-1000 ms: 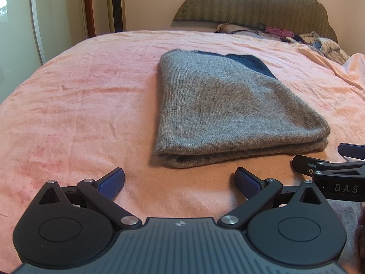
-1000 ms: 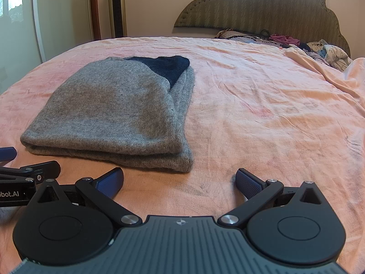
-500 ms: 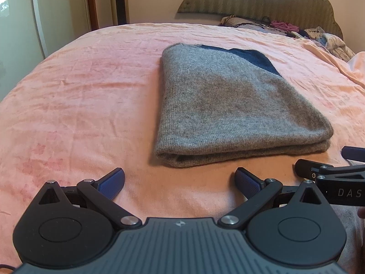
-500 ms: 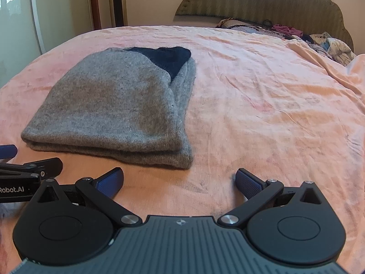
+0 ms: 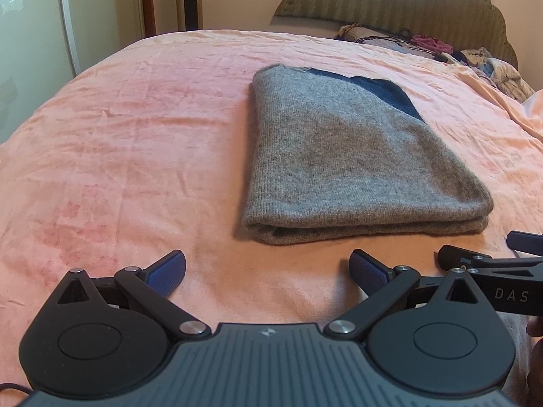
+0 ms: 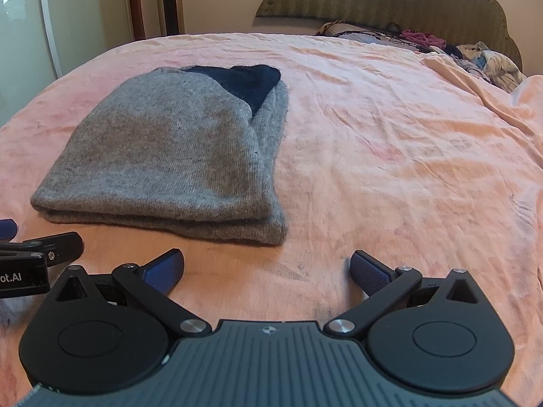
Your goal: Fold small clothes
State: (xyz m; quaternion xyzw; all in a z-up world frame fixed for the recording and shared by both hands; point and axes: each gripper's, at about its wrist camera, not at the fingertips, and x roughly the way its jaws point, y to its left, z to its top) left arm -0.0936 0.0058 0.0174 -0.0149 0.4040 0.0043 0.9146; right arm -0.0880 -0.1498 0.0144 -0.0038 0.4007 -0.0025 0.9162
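A grey knitted garment (image 5: pixel 346 156) with a dark blue patch lies folded flat on the pink bedsheet (image 5: pixel 135 142). In the right wrist view the same folded garment (image 6: pixel 176 156) sits left of centre. My left gripper (image 5: pixel 267 269) hovers open just short of the garment's near fold, nothing between its blue pads. My right gripper (image 6: pixel 267 269) is also open and empty, near the garment's right corner. Each gripper shows at the edge of the other's view: the right gripper (image 5: pixel 488 254), the left gripper (image 6: pixel 30 247).
A padded headboard (image 5: pixel 390 3) stands at the far end of the bed. A heap of mixed clothes (image 5: pixel 441 47) lies in front of it at the far right. A wall and door frame (image 5: pixel 149 0) are at the far left. Bare sheet surrounds the garment.
Both grippers have risen and tilted down slightly, so the garment sits a little lower in both views. The garment itself has not moved and both grippers stay open.
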